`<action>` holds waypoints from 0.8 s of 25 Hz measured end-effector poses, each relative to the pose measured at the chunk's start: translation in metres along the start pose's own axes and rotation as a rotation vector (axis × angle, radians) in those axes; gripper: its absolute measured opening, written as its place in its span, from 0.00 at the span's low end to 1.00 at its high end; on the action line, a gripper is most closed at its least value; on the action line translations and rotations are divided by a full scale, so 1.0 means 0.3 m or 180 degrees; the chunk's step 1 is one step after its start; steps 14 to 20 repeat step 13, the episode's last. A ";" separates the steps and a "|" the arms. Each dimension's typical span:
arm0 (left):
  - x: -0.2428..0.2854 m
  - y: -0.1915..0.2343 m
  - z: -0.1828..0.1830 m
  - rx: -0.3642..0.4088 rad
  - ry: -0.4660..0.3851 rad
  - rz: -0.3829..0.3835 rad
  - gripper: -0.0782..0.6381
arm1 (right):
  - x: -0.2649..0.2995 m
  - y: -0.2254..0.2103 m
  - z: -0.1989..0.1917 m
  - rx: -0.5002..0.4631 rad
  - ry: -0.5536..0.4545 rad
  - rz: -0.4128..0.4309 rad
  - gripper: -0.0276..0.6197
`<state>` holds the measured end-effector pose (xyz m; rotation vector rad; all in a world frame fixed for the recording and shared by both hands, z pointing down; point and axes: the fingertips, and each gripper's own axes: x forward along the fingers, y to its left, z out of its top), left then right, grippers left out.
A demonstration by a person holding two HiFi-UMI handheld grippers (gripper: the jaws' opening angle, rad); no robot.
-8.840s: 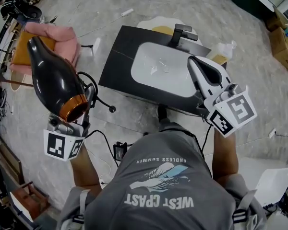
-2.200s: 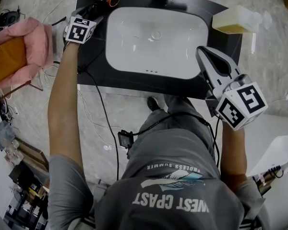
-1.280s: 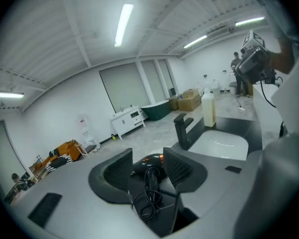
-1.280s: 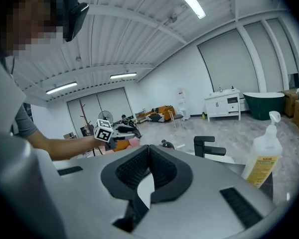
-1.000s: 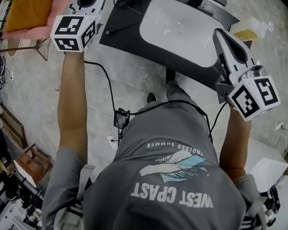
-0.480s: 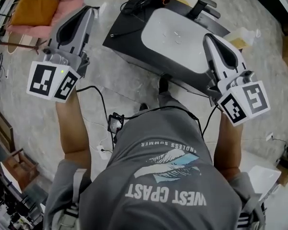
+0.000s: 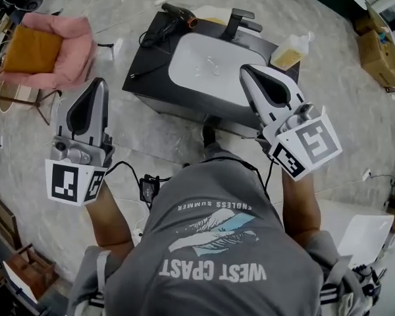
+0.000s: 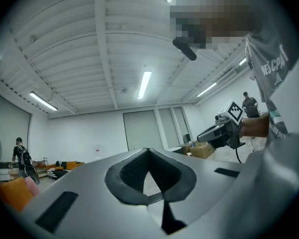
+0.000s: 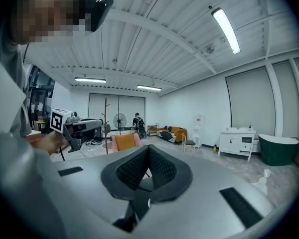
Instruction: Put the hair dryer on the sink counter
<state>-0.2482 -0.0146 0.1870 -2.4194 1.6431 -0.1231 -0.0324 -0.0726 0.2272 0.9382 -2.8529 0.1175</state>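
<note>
Since two seconds ago the left tool (image 7: 99, 84) has pulled back from the counter's far left corner, and the dryer is no longer beside it. It is now at the person's left side, over the floor and short of the counter (image 7: 155, 54). Its jaws are pressed together with nothing between them. The right tool (image 7: 245, 71) is over the counter's near right edge, jaws likewise pressed together and empty. The dryer (image 7: 178, 15) lies on the counter's far left corner, well ahead of the left tool and off to its right, and ahead-left of the right tool, beside the basin (image 7: 207, 68). Its cord (image 7: 148, 38) trails across the counter toward the left tool. The faucet (image 7: 239, 24) stands beyond the right tool.
</note>
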 end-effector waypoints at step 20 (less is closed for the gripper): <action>-0.107 -0.115 0.020 0.0044 -0.0030 -0.0119 0.13 | -0.156 0.087 -0.017 -0.0032 -0.0062 -0.0118 0.08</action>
